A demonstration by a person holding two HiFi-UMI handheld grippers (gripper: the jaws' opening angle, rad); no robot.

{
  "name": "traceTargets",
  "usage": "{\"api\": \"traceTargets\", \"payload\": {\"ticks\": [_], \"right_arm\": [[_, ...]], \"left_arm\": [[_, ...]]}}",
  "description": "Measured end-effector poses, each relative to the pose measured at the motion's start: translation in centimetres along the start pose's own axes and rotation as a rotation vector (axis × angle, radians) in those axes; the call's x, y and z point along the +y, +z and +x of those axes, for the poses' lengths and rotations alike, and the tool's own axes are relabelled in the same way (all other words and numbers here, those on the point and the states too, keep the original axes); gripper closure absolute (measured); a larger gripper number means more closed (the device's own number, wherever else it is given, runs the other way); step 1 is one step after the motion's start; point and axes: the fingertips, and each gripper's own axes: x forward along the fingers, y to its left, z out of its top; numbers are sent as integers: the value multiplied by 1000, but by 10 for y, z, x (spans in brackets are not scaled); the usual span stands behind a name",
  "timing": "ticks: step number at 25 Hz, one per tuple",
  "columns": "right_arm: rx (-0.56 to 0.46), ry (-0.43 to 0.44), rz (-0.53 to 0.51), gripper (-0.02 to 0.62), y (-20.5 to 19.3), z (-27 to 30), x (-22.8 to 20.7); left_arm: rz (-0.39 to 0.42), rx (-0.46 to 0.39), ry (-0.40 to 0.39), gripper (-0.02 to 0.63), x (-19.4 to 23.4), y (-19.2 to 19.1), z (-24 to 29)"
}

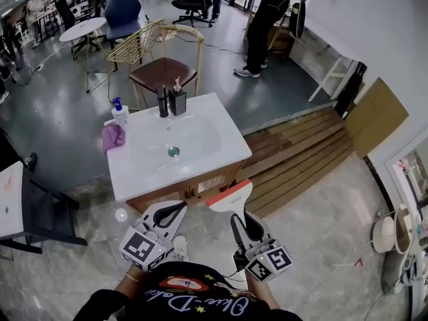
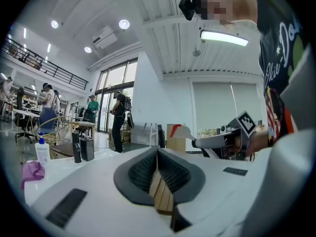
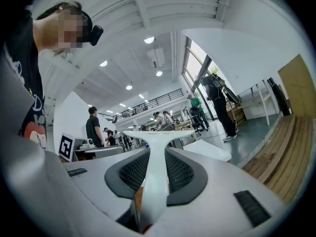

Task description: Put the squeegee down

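The squeegee (image 1: 229, 197) is white with a red-edged blade, held in the air just in front of the white vanity top (image 1: 214, 129). My right gripper (image 1: 242, 218) is shut on its handle. In the right gripper view the white handle (image 3: 152, 181) runs up between the pads to the wide blade head (image 3: 158, 136). My left gripper (image 1: 179, 207) hangs beside it on the left, shut with nothing in it, its pad tips meeting (image 2: 158, 151). The left gripper view shows the squeegee blade (image 2: 181, 132) out to its right.
On the vanity top stand a blue-capped soap bottle (image 1: 120, 110), a pink cloth (image 1: 112, 137), a black faucet (image 1: 162, 102) and a black holder (image 1: 177, 101). A wire-backed chair (image 1: 160, 65) stands behind it. Wooden planks (image 1: 301, 152) lie to the right, a black chair (image 1: 47, 212) to the left.
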Motion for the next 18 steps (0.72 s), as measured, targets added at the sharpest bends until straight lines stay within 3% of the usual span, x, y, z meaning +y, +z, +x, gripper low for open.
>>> {"api": "traceTargets", "payload": {"ticks": [18], "right_arm": [[-7,-43,-12,486,14,32,-13]], "left_arm": [[-6,-30,-14,609,40,8,21]]}}
